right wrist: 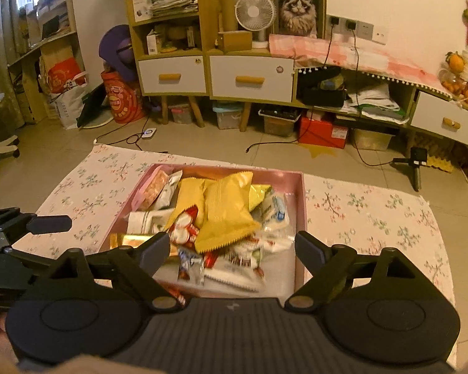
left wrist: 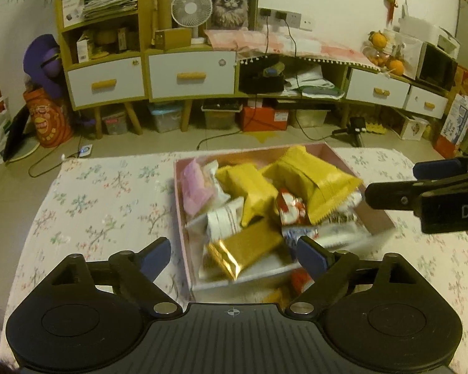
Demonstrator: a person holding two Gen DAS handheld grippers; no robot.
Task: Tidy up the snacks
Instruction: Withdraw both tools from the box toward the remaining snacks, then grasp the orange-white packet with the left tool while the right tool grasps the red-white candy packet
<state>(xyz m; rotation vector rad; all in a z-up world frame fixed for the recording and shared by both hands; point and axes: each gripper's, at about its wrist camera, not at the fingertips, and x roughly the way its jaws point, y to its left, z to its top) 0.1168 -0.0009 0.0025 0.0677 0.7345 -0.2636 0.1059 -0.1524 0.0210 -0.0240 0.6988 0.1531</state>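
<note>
On the tabletop covered by a white cloth with a floral print sits a shallow pink rectangular box, packed with wrapped snacks.

Contents noted: two large yellow crimp-edged packets lying on top of the pile near the centre; a gold foil bar at the near edge in the left wrist view; a pink packet standing against the far-left wall; small red-and-white wrappers and white sachets mixed underneath. Some items near the box's front are blurred.

Left claw: fingers apart, wide, nothing between the pads; it hovers over the box's near-left corner. No earlier view to compare.

Right claw: fingers likewise spread wide, pads clear of every packet, positioned over the near edge of the box. Its dark fingers also appear at the right margin of the left wrist view.

Behind: wooden cabinets with white drawers, a small white fan.
</note>
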